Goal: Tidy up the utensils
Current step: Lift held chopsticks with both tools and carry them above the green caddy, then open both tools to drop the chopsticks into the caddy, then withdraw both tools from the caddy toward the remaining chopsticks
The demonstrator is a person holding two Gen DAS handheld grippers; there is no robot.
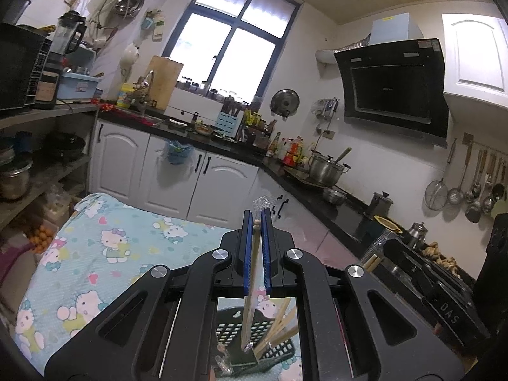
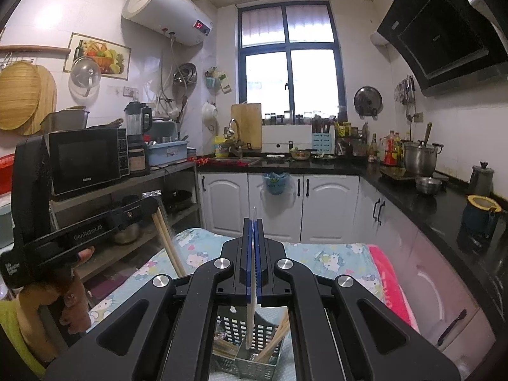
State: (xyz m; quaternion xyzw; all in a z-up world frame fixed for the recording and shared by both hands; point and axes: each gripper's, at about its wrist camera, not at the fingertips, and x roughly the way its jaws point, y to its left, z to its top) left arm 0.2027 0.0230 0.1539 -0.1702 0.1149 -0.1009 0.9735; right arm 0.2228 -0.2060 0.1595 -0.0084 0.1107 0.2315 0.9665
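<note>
Our left gripper (image 1: 257,222) has its jaws pressed on a pair of wooden chopsticks (image 1: 253,263) in a clear wrapper, their lower ends hanging over the black slotted basket (image 1: 250,336) on the cartoon-print cloth (image 1: 127,241). We judge them light, stiff and slippery in that film, so a mid-shaft pinch suits them. Our right gripper (image 2: 253,225) is clamped on a thin, pale flat piece (image 2: 250,314), perhaps an empty wrapper, above the same basket; it looks flimsy, best held near one end.
</note>
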